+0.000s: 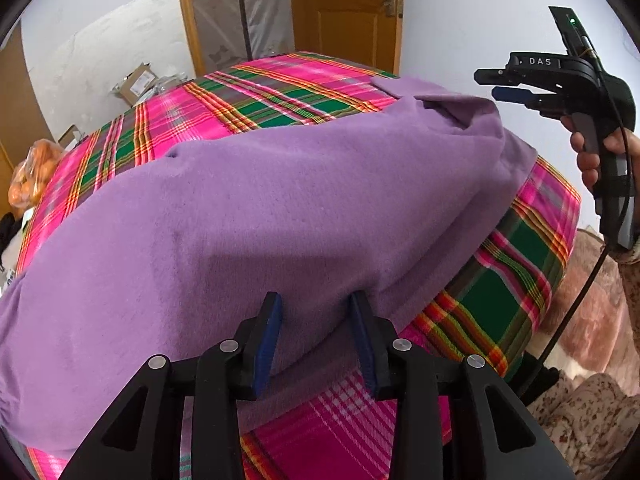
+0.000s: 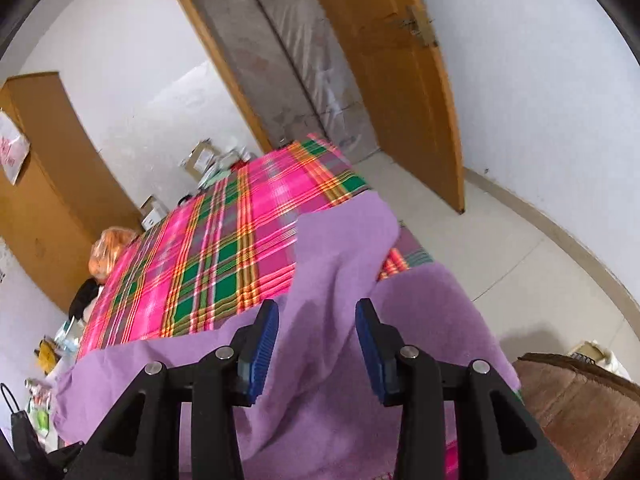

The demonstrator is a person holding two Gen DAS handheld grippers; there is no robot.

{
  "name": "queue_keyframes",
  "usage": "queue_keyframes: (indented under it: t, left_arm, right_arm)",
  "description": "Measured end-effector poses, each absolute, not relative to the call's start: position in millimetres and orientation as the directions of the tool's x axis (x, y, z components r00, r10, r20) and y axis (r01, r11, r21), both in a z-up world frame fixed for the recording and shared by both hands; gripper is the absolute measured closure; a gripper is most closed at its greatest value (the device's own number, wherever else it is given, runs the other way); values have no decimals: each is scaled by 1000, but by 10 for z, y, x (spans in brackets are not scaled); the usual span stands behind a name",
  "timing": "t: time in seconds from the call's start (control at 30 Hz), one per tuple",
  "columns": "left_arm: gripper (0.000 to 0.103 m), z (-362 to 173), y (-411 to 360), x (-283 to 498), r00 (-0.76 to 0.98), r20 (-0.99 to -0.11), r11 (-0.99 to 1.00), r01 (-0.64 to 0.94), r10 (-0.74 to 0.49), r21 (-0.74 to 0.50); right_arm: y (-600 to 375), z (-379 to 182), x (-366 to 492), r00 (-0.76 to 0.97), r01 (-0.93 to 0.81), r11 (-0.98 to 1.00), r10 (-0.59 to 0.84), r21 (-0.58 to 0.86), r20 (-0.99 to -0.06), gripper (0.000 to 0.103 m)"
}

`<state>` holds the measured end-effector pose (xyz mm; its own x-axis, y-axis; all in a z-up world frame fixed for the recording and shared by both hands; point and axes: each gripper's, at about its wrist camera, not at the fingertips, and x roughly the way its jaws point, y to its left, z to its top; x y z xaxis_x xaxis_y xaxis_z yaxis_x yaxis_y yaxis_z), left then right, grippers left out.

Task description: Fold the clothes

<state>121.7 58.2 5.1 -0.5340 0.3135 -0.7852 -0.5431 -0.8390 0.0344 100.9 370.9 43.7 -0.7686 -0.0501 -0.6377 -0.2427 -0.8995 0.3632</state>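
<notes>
The left gripper (image 1: 316, 316) is spread at the bottom centre, over the purple garment (image 1: 280, 208) lying on the plaid sheet (image 1: 280, 92). The right gripper (image 2: 316, 320), also spread, hovers above the same garment's far edge.

Ahead of the claws a pink and green plaid cloth (image 2: 224, 248) covers the table, and beyond its far end stand an open wooden door (image 2: 396, 80) and a doorway hung with clear plastic sheet (image 2: 292, 76). Off to the left of the claws an orange plastic bag (image 2: 106, 254) sits by the table's edge, with cardboard boxes (image 1: 136, 82) against the white wall behind it and a tall wooden cabinet (image 2: 44, 184) further left. Low to the right lies a brown fuzzy blanket (image 2: 576, 404), and pale floor tiles (image 2: 512, 264) spread past it.
</notes>
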Motion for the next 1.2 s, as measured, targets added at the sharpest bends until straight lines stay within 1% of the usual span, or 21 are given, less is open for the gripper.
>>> queue_keyframes:
  t: [0.07,0.13,0.23,0.43,0.47,0.53,0.57,0.6,0.63,0.67,0.77,0.83,0.9,1.03,1.13,1.2]
  left_arm:
    - [66,51,586,1210,-534,-785,-841,-540,313,32]
    - [66,50,588,1203,-535,-784,-843,-537,314,29]
    - [67,48,586,1198,-537,-782,-846,-533,317,23]
    - [67,49,612,1165,-541,-782,-852,-523,311,23]
    - [67,50,617,1160,-542,-782,-853,-522,309,24]
    - [67,54,623,1152,-544,-780,-856,-517,309,22]
    - [70,57,621,1149,-545,-779,-858,-513,309,18]
    - [71,59,621,1149,-547,-778,-859,-512,310,18]
    - [79,63,621,1149,-548,-777,-859,-512,311,17]
    - [90,70,625,1151,-548,-775,-858,-513,315,15]
    - [97,96,624,1157,-551,-769,-859,-512,326,3]
    - [98,144,584,1158,-562,-755,-866,-500,338,-15]
    - [99,208,528,1160,-577,-737,-874,-485,351,-37]
    - [99,393,465,1229,-622,-690,-881,-471,371,-50]
    - [99,487,472,1320,-636,-669,-873,-486,386,-41]
    - [99,498,484,1371,-634,-667,-867,-498,391,-35]
  right_arm:
    - [3652,380,873,-732,-217,-922,-63,320,-678,61]
    - [3555,330,755,-705,-202,-950,-28,238,-709,61]
    - [3393,295,643,-688,-176,-979,49,102,-724,61]
    - [3267,188,461,-614,-159,-982,175,-97,-770,61]
    - [3246,170,431,-601,-154,-979,197,-130,-774,65]
    - [3316,142,411,-596,-168,-979,195,-117,-779,77]
    - [3359,135,423,-596,-179,-979,189,-101,-780,87]
    - [3403,137,439,-608,-183,-980,179,-83,-774,91]
    - [3445,151,463,-622,-186,-981,165,-60,-766,92]
    - [3487,166,488,-636,-189,-981,151,-37,-757,97]
    - [3596,249,548,-677,-217,-976,125,34,-725,97]
    - [3683,326,622,-716,-232,-968,100,99,-691,98]
    - [3767,409,712,-757,-241,-956,79,165,-648,98]
    - [3817,565,890,-821,-255,-943,95,212,-564,98]
    - [3845,660,1065,-847,-263,-932,100,249,-522,98]
    - [3848,665,1150,-851,-272,-924,101,269,-515,98]
